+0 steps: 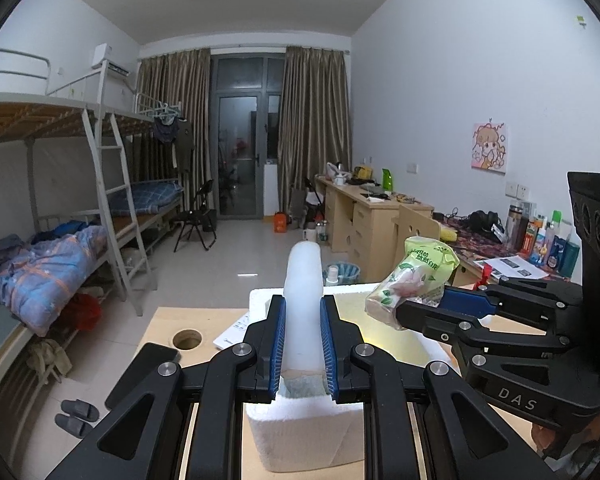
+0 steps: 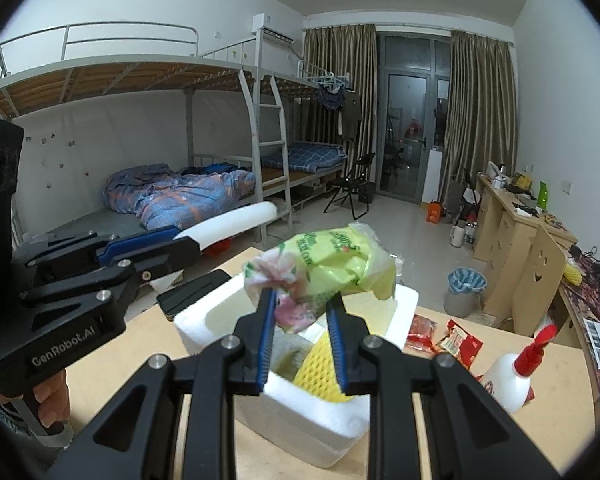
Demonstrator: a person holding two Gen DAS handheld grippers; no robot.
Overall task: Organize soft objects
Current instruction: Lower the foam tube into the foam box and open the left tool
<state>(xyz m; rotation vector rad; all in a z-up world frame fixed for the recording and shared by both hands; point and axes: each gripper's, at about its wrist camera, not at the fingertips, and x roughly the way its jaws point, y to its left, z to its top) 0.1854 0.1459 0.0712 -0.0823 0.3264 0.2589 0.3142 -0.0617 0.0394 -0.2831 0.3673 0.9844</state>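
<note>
From the left wrist view, the left gripper [image 1: 303, 340] was clenched on a white foam strip [image 1: 303, 280], whose long axis ran straight out along the fingers, away from the camera and upward. Directly under it sat the white foam box [image 1: 300, 432], so the strip lay above the box's near end. To the right, the right gripper [image 1: 420, 312] came in sideways, grasping a tissue pack [image 1: 412, 280] in green and floral wrap, held above the box's right rim. The box rested on a light wooden table [image 1: 168, 320] beside a dark phone [image 1: 140, 372].

From the right wrist view, the right gripper [image 2: 302, 328] pinched the tissue pack [image 2: 324, 272] by its near end, the bulk bulging away over the foam box [image 2: 312, 412]. A yellow mesh sleeve [image 2: 320, 368] already lay inside. The left gripper [image 2: 168, 248] held the foam strip [image 2: 228, 224] at left, pointing right and far. Both seemed equally near the box. Red snack packets [image 2: 452, 340] and 1 white spray bottle [image 2: 508, 372] sat right on the table [image 2: 440, 440]; bunk beds [image 2: 180, 184] lined the far left wall.
</note>
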